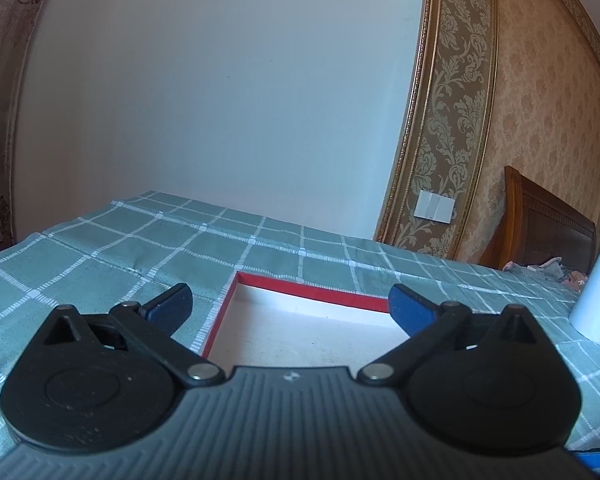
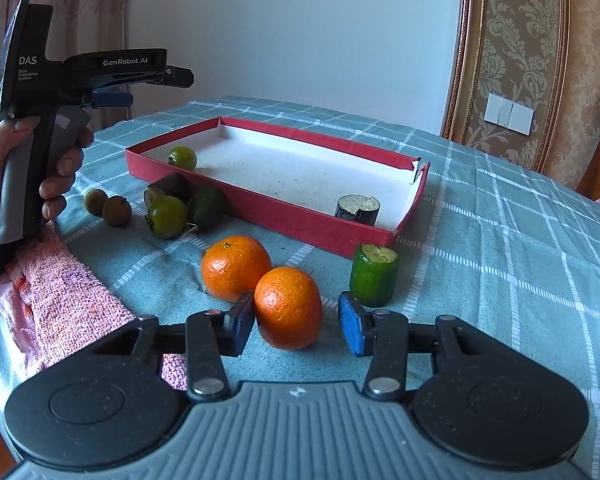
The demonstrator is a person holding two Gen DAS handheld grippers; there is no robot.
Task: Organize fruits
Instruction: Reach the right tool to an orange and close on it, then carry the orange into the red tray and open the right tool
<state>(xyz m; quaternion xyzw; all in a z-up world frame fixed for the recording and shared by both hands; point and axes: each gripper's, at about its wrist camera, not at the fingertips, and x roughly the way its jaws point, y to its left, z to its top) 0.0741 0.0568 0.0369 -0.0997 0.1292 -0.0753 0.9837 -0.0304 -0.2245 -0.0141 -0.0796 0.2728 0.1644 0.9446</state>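
The near orange (image 2: 288,307) sits on the worktop (image 2: 500,248) between the spread fingers of the right hand-held gripper (image 2: 296,322), not yet pinched, with a second orange (image 2: 234,266) touching it on the far left. Judging by the red tray (image 2: 260,210), little is done: only a green tomato (image 2: 183,157) and a dark cane piece (image 2: 358,208) lie inside. A green cane piece (image 2: 374,274), another tomato (image 2: 167,216) and two longans (image 2: 108,206) wait outside. The tray's near wall must be cleared; its middle is bare. The left hand-held gripper (image 1: 290,306) hovers spread, holding nothing.
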